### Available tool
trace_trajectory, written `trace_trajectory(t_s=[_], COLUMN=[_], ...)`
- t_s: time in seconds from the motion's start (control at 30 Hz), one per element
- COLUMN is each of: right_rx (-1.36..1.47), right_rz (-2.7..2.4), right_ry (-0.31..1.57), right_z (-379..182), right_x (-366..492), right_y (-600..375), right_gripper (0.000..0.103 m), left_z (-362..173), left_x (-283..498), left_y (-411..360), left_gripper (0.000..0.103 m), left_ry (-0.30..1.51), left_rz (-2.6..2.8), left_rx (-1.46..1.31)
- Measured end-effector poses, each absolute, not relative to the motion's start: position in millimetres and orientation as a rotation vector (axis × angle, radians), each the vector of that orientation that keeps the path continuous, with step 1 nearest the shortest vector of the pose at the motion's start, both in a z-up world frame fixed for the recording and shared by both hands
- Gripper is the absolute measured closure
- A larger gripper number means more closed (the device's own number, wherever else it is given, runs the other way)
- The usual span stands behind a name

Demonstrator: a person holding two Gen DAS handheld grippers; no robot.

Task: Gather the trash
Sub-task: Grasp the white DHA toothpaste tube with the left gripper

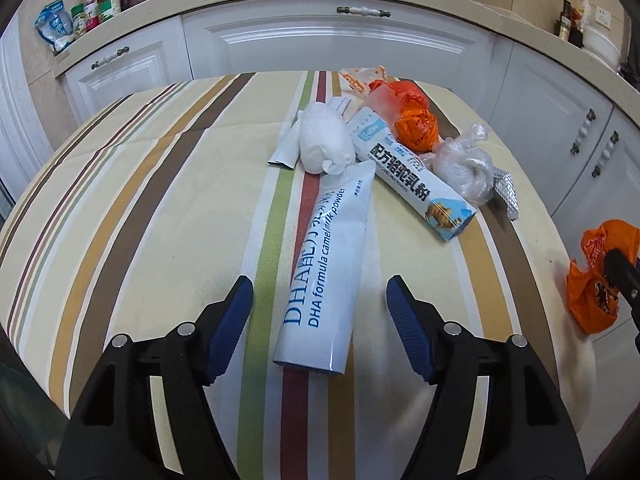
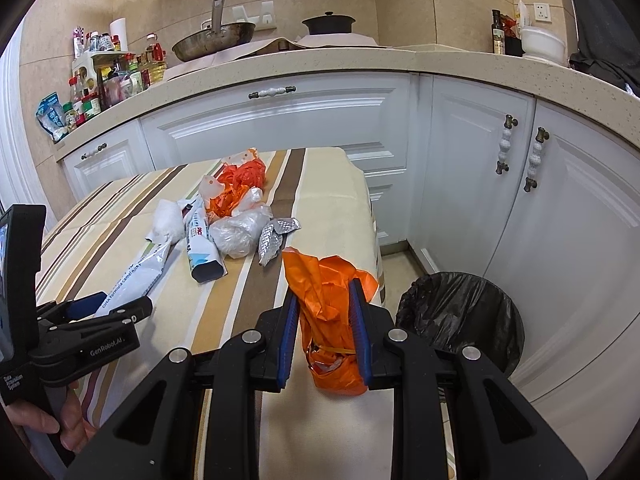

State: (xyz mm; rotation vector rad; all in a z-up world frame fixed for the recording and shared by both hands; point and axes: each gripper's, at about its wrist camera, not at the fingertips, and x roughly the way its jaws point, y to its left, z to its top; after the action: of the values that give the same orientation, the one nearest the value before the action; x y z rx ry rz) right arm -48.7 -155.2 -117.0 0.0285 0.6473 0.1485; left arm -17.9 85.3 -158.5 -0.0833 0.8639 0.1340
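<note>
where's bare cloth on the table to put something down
Free: the left half of the table, left of the white pouch and tissue wad. Crowded: far right, where box, orange bags, clear bag and foil bunch together.

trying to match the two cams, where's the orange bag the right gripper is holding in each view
Left wrist view: orange bag at far right edge, right gripper partly over it.
Right wrist view: lower centre, clamped between the right gripper's blue pads.
Shared landmark: white camel milk powder pouch.
</note>
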Motion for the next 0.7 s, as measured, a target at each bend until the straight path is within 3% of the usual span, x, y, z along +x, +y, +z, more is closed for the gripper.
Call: trace_trajectory(t_s=[0.1, 0.23, 0.7], right_rx=[0.029, 0.034, -0.028], right_rz=[0.147, 0.142, 0.079], right_ry=[0.649, 0.65, 0.579], right_z=[-117, -117, -105], right_x=[-48, -47, -58], right_y=[-155, -157, -163], right_gripper=[0.077, 0.077, 0.077], left_z=[-160, -158, -125], left_x=[-16, -19, -49], left_y=[87, 87, 79], left_gripper=[0.072, 0.085, 0.091], left_ry=[0.873, 0.86, 0.758], left_rz=[0.111, 0.083, 0.09], left_rx=[-0.088, -0.088, 0.069])
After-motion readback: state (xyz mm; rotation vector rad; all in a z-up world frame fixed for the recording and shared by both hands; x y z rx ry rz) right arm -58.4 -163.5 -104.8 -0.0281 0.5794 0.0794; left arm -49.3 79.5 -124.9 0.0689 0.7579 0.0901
